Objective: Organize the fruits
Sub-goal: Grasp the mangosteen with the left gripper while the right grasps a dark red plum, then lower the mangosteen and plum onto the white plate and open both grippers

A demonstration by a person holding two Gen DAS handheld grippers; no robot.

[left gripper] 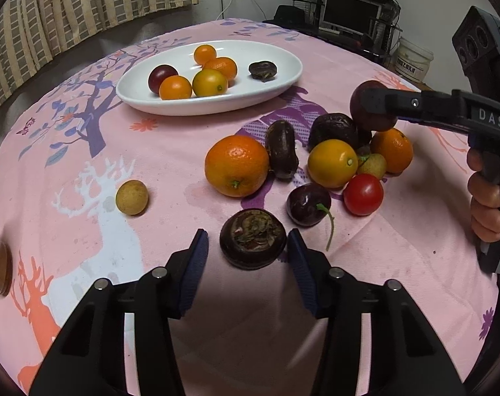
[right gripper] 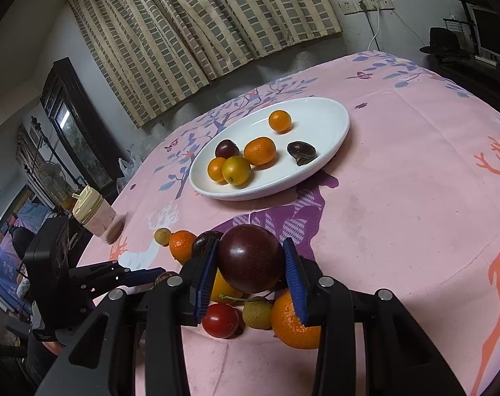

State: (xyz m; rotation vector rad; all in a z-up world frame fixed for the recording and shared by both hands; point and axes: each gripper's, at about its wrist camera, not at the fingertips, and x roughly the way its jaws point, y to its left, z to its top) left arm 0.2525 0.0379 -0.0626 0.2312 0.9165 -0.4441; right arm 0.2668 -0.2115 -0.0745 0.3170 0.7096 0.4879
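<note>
My left gripper [left gripper: 246,234] points down at a dark water chestnut [left gripper: 253,238] on the pink cloth. Its jaws stand on either side of the chestnut: the right pad is at its edge, the left pad is a little apart. My right gripper [right gripper: 250,244] is shut on a dark purple plum [right gripper: 250,259], held above a pile of fruit: oranges [left gripper: 236,165], a yellow citrus [left gripper: 332,163], a cherry tomato [left gripper: 363,194] and dark fruits. A white oval plate [left gripper: 134,95] behind holds several small citrus, a plum and a dark chestnut. A longan [left gripper: 132,197] lies alone to the left.
A capped jar [right gripper: 95,214] stands at the table's left edge. A person's hand [left gripper: 490,204] grips the right gripper's handle. A curtain hangs behind the table, and a desk with a monitor [left gripper: 349,13] stands at the back right.
</note>
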